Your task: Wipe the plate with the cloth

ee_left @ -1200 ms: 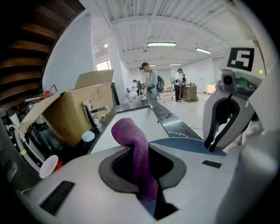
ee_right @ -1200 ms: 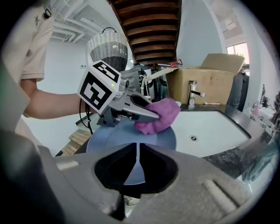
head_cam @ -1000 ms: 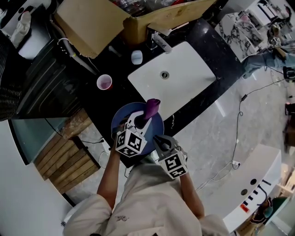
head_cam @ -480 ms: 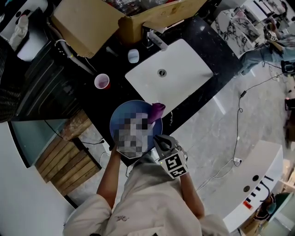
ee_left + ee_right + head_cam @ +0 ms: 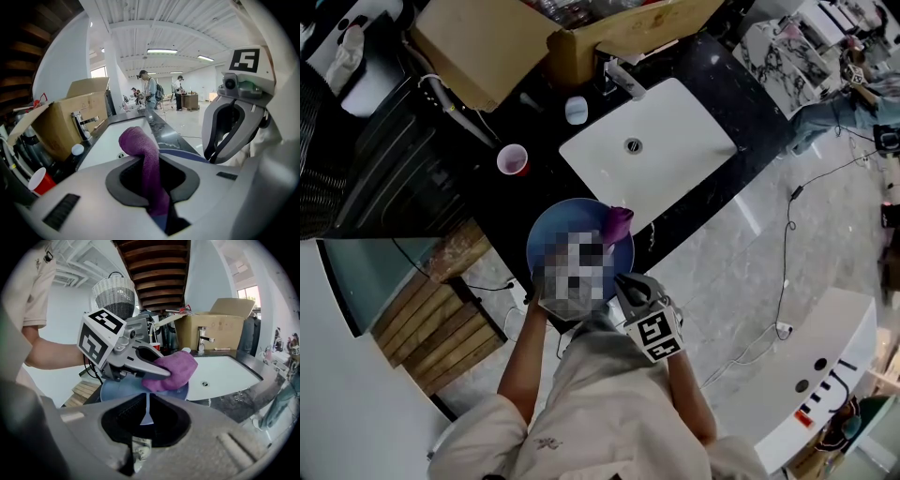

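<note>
A round blue plate point(image 5: 553, 239) is held over the black counter's front edge, near the sink. My right gripper point(image 5: 621, 283) grips its near rim; in the right gripper view the jaws point(image 5: 146, 411) are shut on the thin blue edge. The purple cloth point(image 5: 618, 221) lies against the plate's far right part. My left gripper point(image 5: 161, 373) is shut on the cloth point(image 5: 174, 371), pressing it to the plate point(image 5: 115, 386). In the left gripper view the cloth point(image 5: 143, 150) runs up between the jaws point(image 5: 153, 180). In the head view a mosaic patch hides the left gripper.
A white sink point(image 5: 675, 159) with a faucet point(image 5: 623, 81) lies just beyond the plate. A red cup point(image 5: 514, 160) and a small white container point(image 5: 576, 110) stand on the counter point(image 5: 727, 84). A cardboard box point(image 5: 487, 42) sits behind. Wooden slats point(image 5: 441, 314) lie at left.
The cloth has slid slightly right along the plate's far rim and sits lower on it. The right gripper keeps its hold on the near rim.
</note>
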Demonstrator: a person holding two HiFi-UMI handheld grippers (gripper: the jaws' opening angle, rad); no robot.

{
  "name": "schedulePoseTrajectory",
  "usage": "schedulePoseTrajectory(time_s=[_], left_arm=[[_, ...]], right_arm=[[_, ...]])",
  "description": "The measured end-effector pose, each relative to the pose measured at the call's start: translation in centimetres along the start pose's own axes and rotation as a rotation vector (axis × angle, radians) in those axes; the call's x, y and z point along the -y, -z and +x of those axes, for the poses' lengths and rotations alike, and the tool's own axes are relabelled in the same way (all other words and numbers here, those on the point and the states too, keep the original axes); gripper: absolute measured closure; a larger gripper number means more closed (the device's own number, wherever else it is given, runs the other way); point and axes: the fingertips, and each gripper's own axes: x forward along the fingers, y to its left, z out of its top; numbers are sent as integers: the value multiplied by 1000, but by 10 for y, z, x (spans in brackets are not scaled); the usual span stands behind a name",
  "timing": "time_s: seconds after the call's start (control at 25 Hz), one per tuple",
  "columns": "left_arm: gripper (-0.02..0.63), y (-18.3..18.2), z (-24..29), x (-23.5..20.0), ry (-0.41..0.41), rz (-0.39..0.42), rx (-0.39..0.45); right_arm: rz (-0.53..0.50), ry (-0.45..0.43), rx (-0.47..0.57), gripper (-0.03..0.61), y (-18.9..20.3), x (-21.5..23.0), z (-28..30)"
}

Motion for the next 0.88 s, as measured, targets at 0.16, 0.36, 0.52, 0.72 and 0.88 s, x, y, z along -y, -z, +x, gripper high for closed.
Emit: schedulePoseTrajectory(time_s=[0.16,0.36,0.52,0.72,0.88], left_arm=[[557,5,-5,8,25,-1,-9],[557,13,-12,23,66,-1,-16],[557,19,-20,32,84,-6,-18],[557,28,-30,41,102,-18,-28],[557,36,-38,47,112,-24,-45]], right_arm=[[-9,-9,-2,555,1,-4,0],[-23,-23,-5,555,1,-7,4],[-24,-31,-10,555,1,-10,6],[-31,-37,-14,555,1,-10,8],[-36,-42,-17,555,1,-9,10]])
